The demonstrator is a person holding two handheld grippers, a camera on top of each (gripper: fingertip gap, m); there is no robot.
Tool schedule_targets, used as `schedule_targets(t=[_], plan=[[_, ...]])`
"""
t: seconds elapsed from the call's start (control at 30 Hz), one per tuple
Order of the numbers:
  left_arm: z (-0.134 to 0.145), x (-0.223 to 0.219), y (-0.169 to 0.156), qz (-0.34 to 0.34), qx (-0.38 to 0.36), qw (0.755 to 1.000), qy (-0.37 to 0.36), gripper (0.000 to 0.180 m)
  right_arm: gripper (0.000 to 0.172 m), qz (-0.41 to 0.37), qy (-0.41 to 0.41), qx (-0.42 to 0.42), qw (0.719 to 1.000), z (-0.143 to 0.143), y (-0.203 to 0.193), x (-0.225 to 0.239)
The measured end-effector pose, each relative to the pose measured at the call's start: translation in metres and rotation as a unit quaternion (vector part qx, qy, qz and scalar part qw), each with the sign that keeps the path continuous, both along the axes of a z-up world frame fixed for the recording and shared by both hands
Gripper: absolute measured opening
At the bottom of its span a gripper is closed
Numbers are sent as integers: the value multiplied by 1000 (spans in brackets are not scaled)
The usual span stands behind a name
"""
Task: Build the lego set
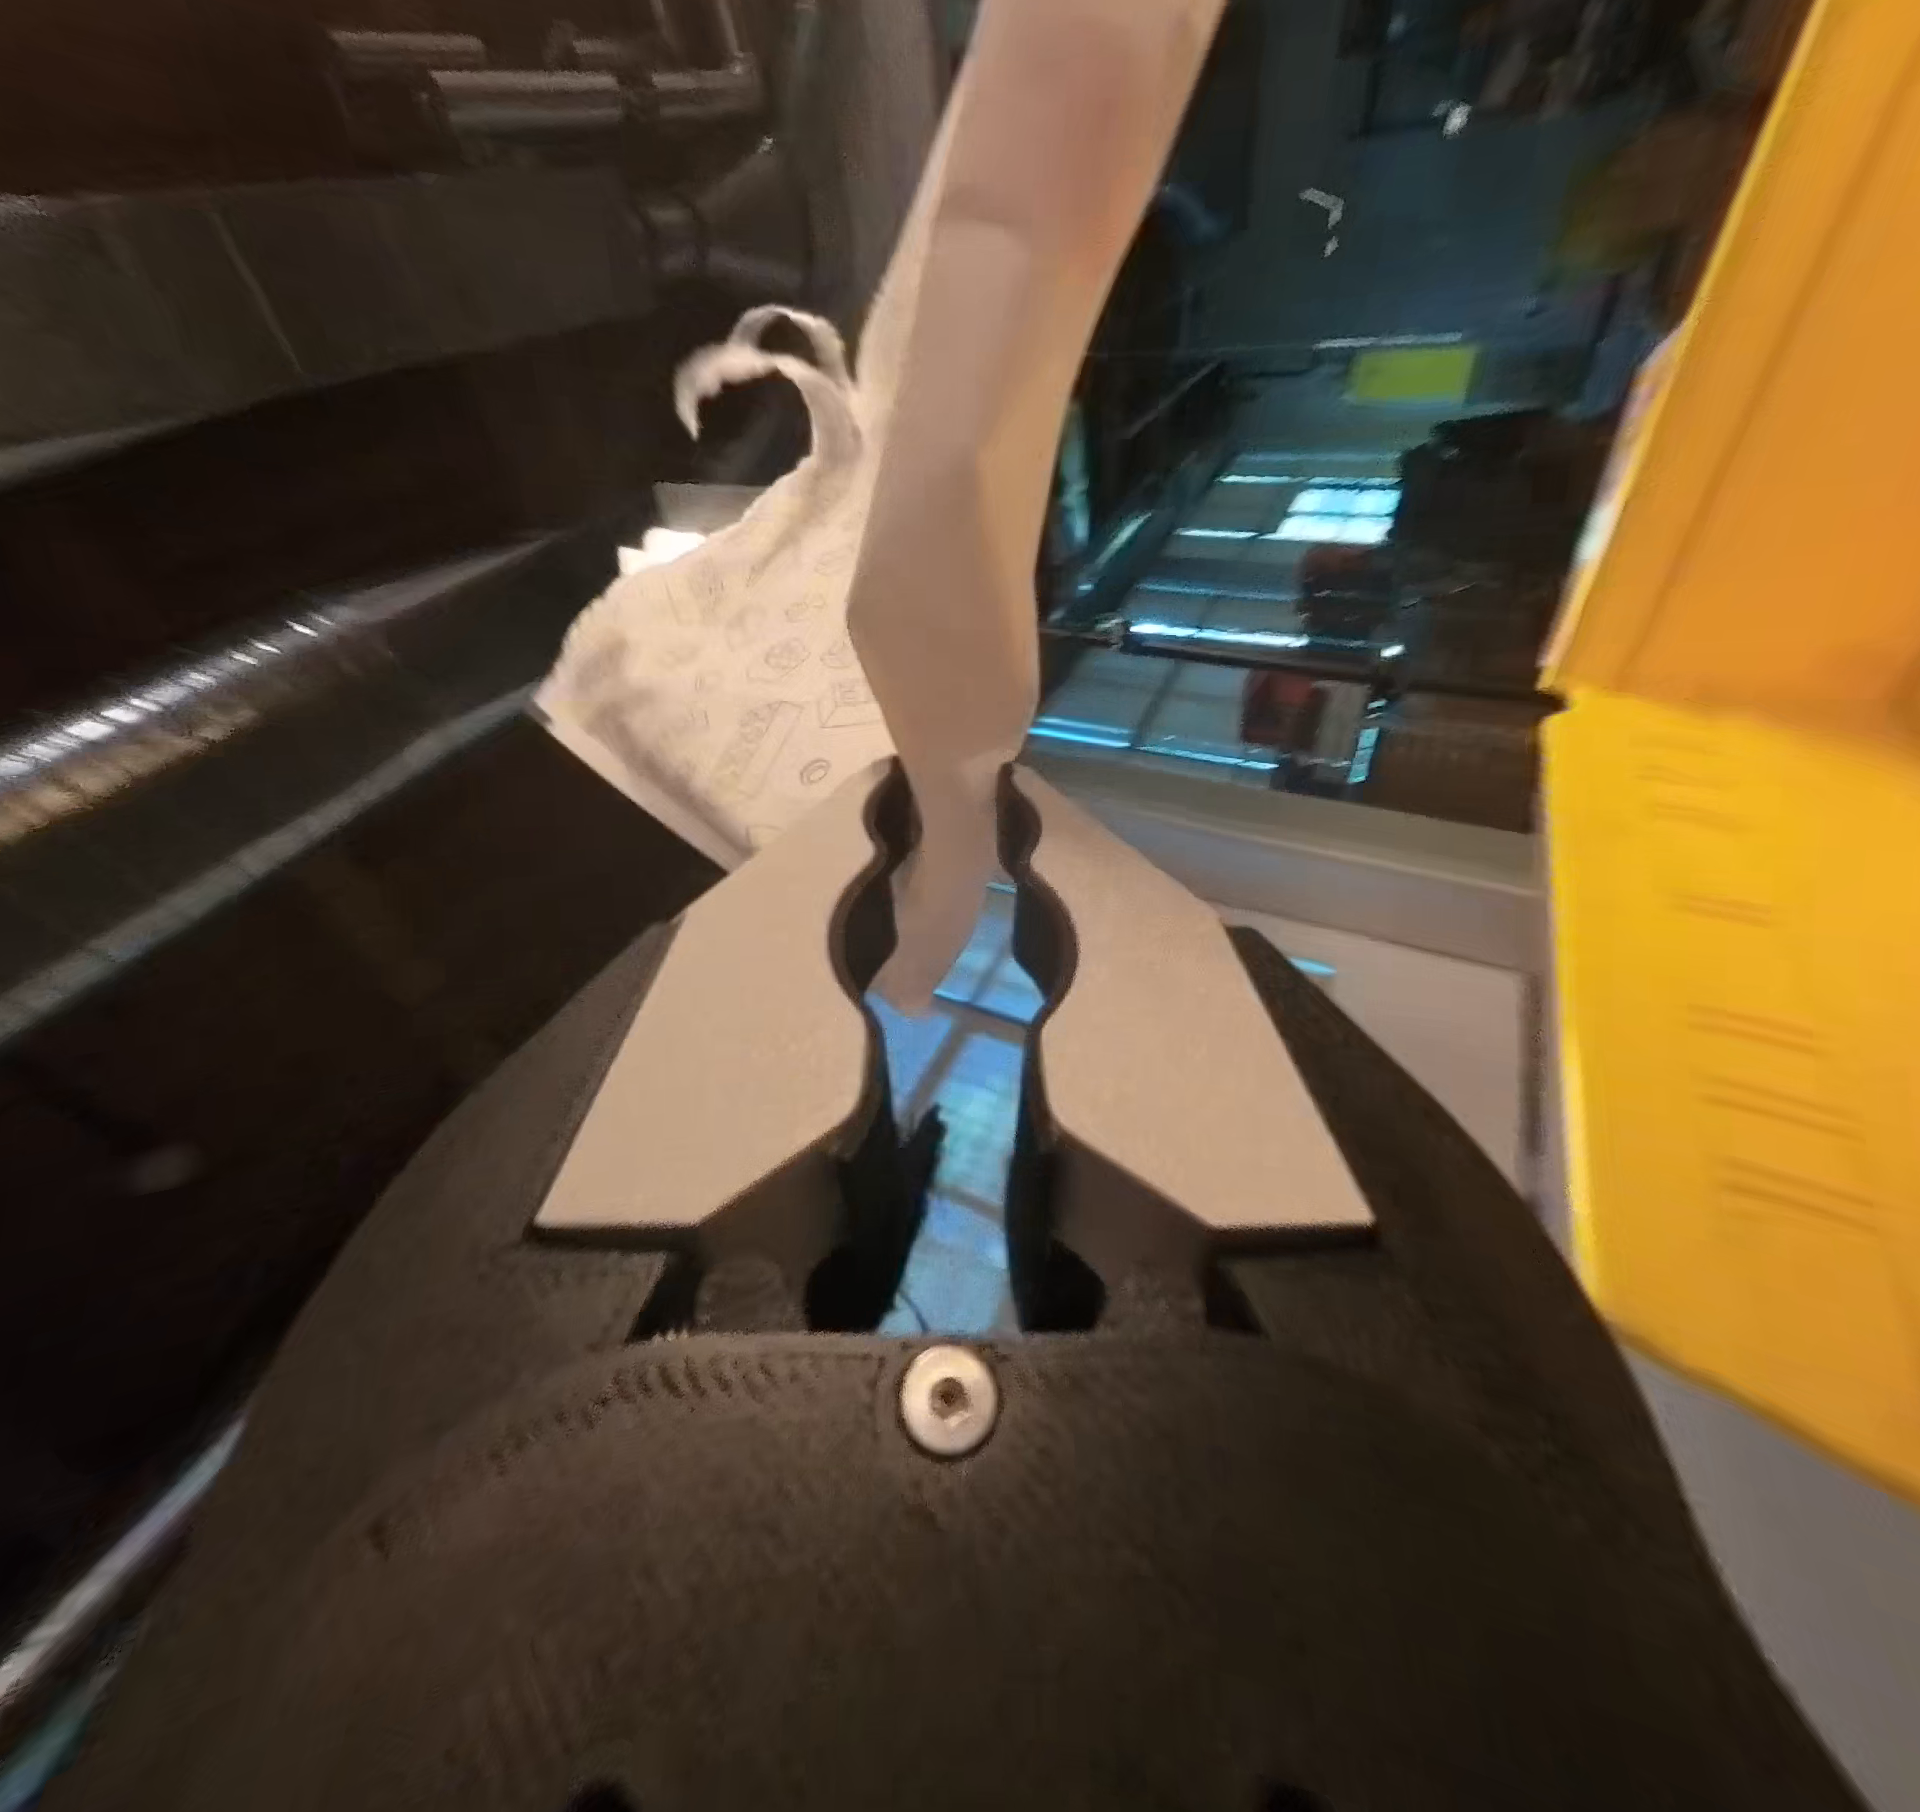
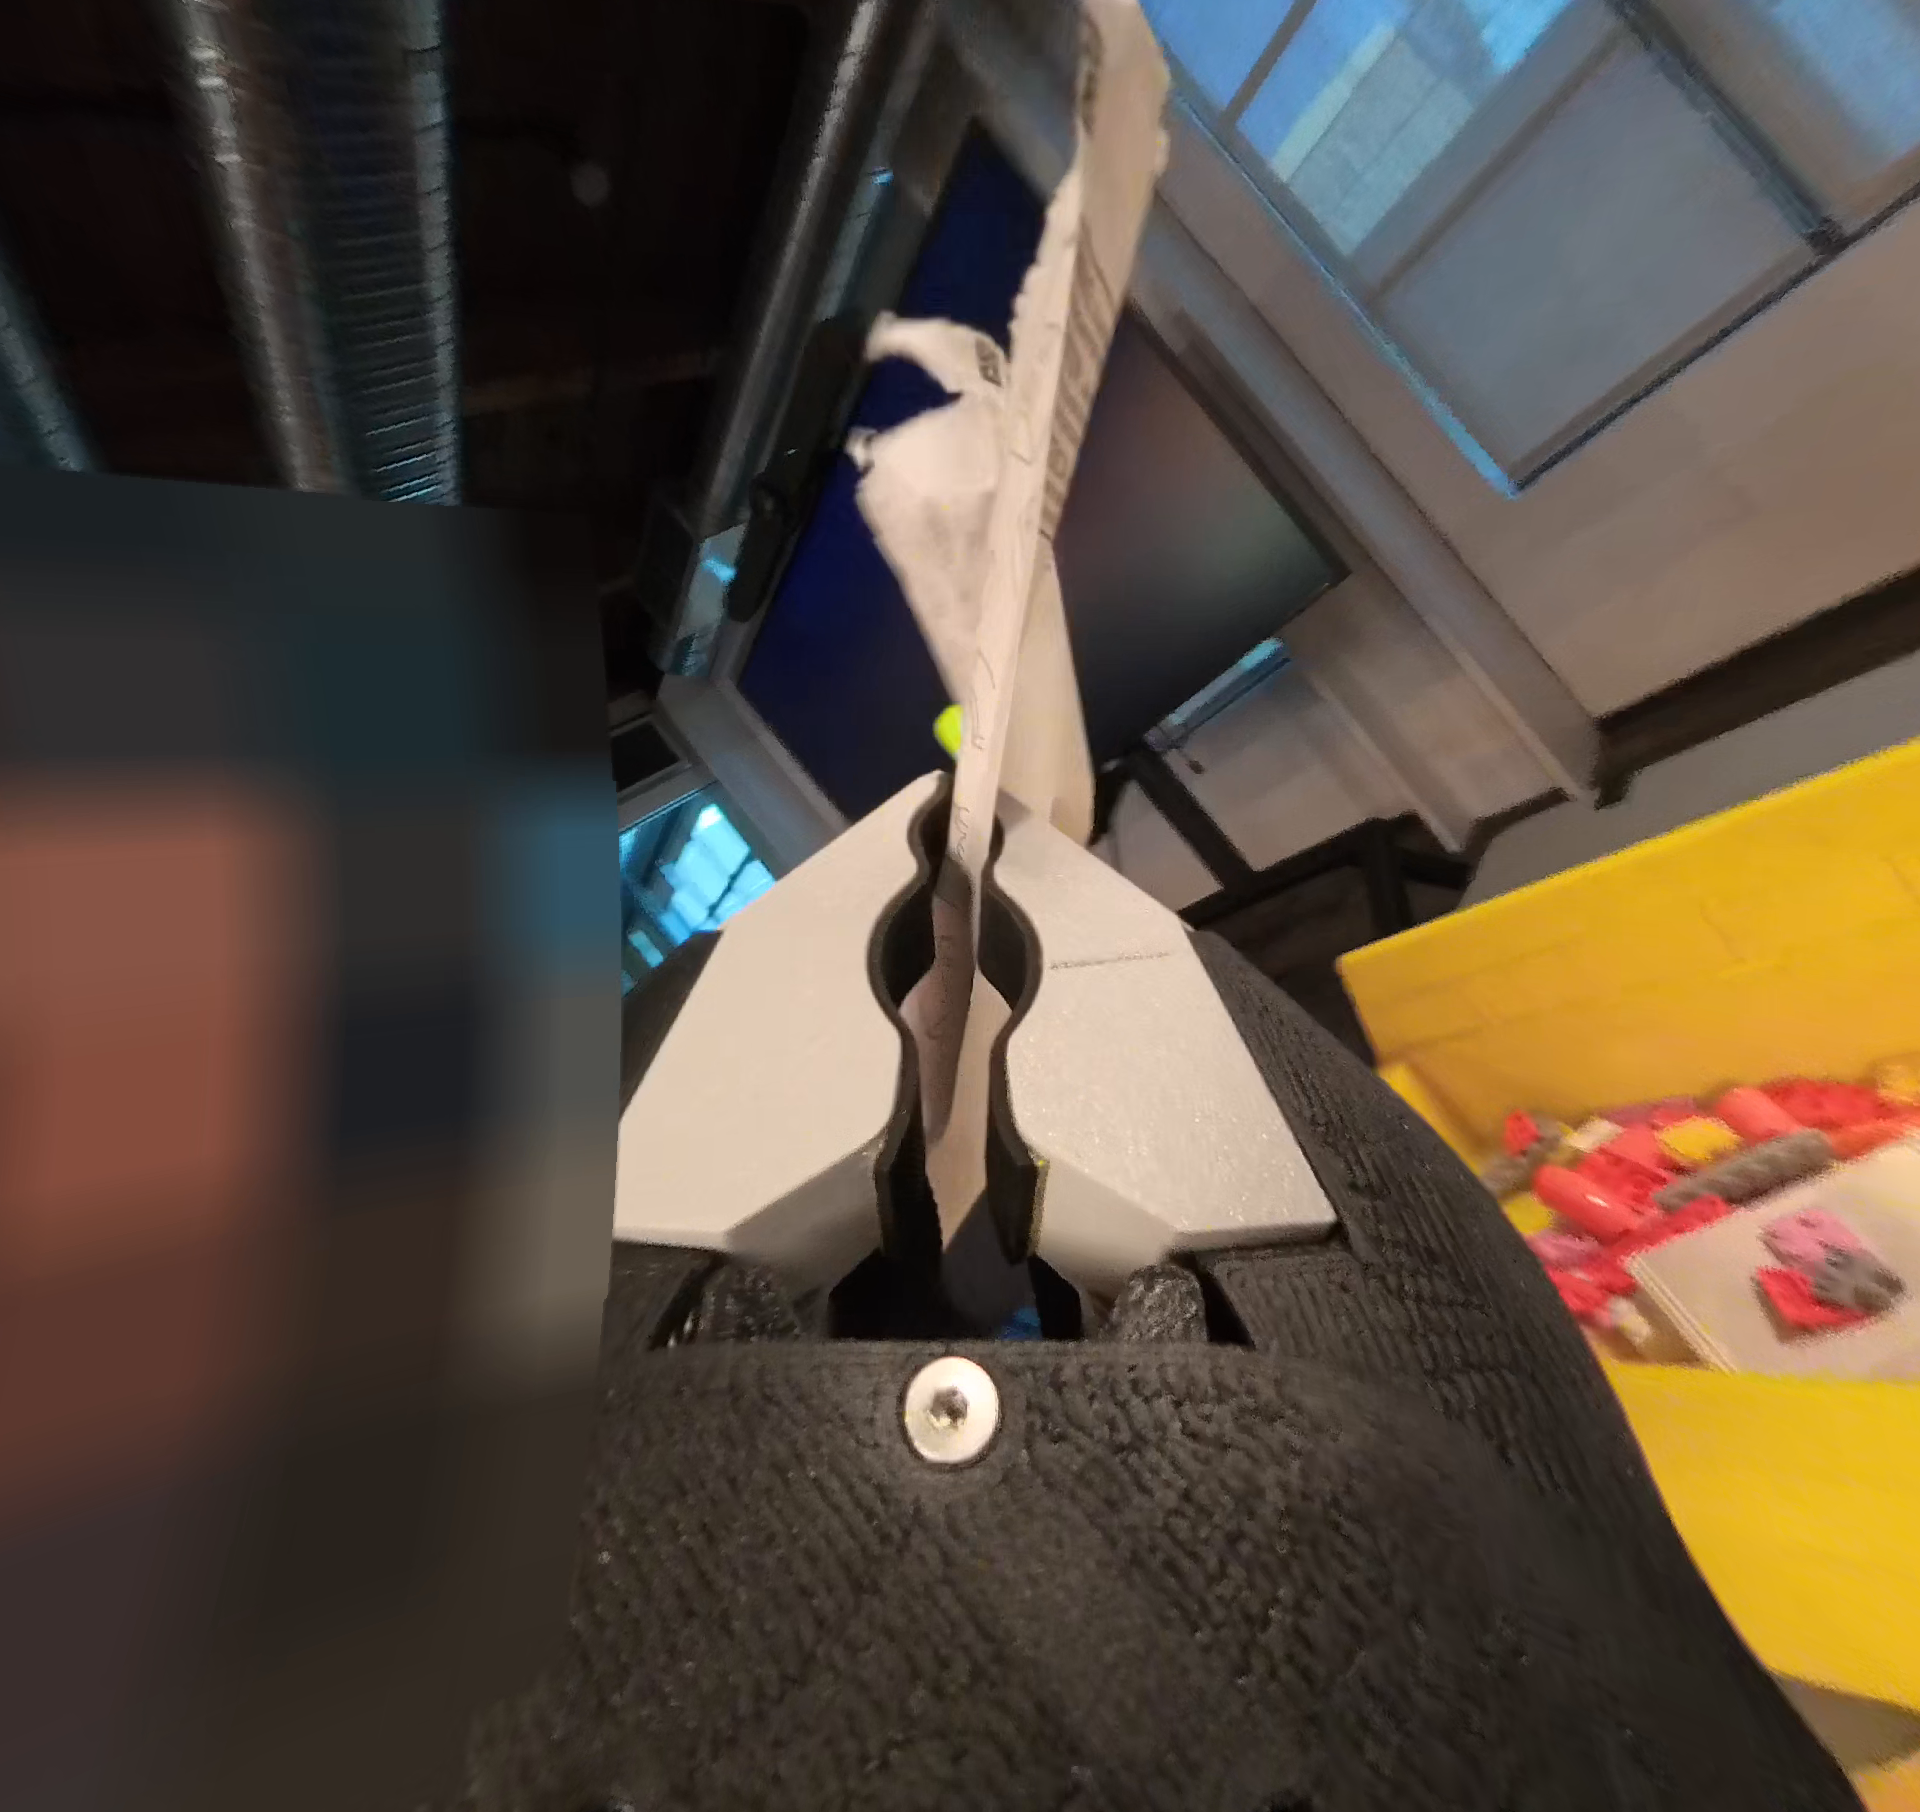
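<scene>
Each gripper is clenched on white paper: the left gripper [image 1: 954, 806] pinches a plain strip of a printed paper bag [image 1: 727, 661], the right gripper [image 2: 971, 827] a torn printed strip [image 2: 1049, 360], held up above the yellow box [image 2: 1558, 993]. Pulled between two grips, the thin paper could rip right through or slide from the pads, I'd say, spilling any contents outside the box. I count two grippers, one bag, one box, many small bricks [image 2: 1683, 1160] inside it.
</scene>
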State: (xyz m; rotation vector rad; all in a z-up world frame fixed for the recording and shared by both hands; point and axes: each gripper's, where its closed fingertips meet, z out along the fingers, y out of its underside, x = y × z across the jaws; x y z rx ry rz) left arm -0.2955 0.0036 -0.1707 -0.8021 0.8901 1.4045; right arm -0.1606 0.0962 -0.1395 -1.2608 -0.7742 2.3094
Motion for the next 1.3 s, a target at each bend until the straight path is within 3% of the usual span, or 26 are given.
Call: schedule_targets(t=[0.03, 0.13, 0.23, 0.4, 0.5, 0.57, 0.8, 0.93, 1.0, 1.07, 1.17, 1.23, 1.3], plan=[[-3, 2, 1, -10, -23, 999, -26, 11, 2, -33, -17, -2, 999, -4, 9, -3], [-10, 1, 5, -31, -101, 985, -138, 2, 22, -133, -28, 0, 991, -1, 32, -3], [-16, -1, 7, -56, -192, 930, -308, 1, 54, -191, -10, 7, 981, 11, 43, 7], [-28, 7, 5, -95, -325, 796, -502, 1, 63, -284, 6, 67, 956, 25, 51, 25], [-40, 22, -1, -134, -417, 670, -600, 1, 64, -310, 3, 125, 942, 30, 46, 28], [-45, 22, -1, -142, -443, 616, -636, 1, 67, -317, -3, 171, 933, 31, 40, 26], [-65, 12, -1, -81, -474, 601, -638, 1, 82, -310, -87, 288, 902, 9, 25, -1], [-76, 11, -6, -44, -501, 623, -599, 1, 83, -309, -116, 364, 871, 0, 12, -20], [-76, 9, -7, -35, -503, 633, -588, 1, 75, -302, -162, 392, 854, -16, 13, -26], [-74, 3, -7, -25, -495, 638, -589, 1, 63, -282, -180, 374, 865, -23, 14, -26], [-70, 0, -9, -34, -491, 635, -595, 2, 63, -241, -151, 345, 895, -21, 6, -23], [-71, 2, -12, -36, -495, 638, -589, 2, 68, -213, -153, 370, 891, -27, -4, -23], [-73, 0, -12, -31, -491, 641, -590, 2, 58, -192, -167, 419, 872, -37, -13, -23]])
